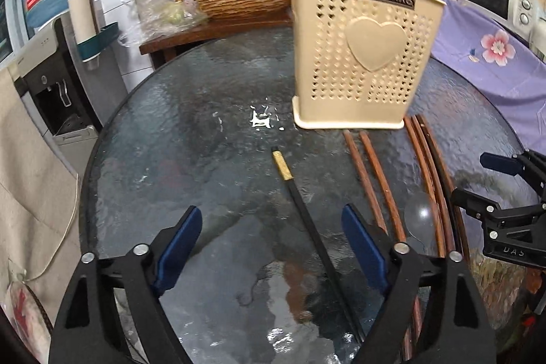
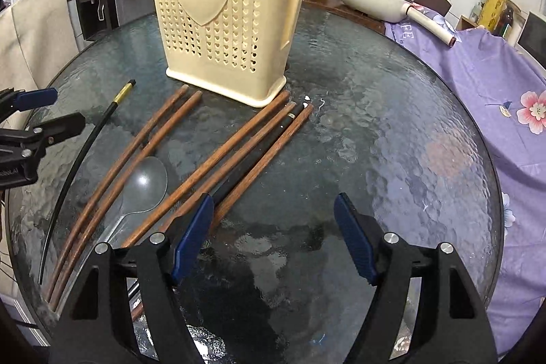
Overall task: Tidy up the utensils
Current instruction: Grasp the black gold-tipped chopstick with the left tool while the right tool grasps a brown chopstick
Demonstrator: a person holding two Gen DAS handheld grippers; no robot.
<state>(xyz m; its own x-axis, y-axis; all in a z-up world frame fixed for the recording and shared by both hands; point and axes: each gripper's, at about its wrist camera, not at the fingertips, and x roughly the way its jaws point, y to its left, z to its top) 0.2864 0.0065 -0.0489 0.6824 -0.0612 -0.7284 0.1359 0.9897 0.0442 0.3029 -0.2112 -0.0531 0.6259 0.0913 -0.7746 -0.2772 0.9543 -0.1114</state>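
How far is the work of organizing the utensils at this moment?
Nothing looks done yet. Both the left gripper and the right gripper are open and hold nothing. The wooden chopsticks, two black chopsticks and the spoon lie on the glass table, outside the cream holder.

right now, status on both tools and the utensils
Left tool open, empty, over black chopstick. Right tool open, empty. Chopsticks and spoon flat on table, beige holder upright behind. Nothing blocking.

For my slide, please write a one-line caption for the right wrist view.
Open right claw above a glass table with chopsticks, spoon and holder.
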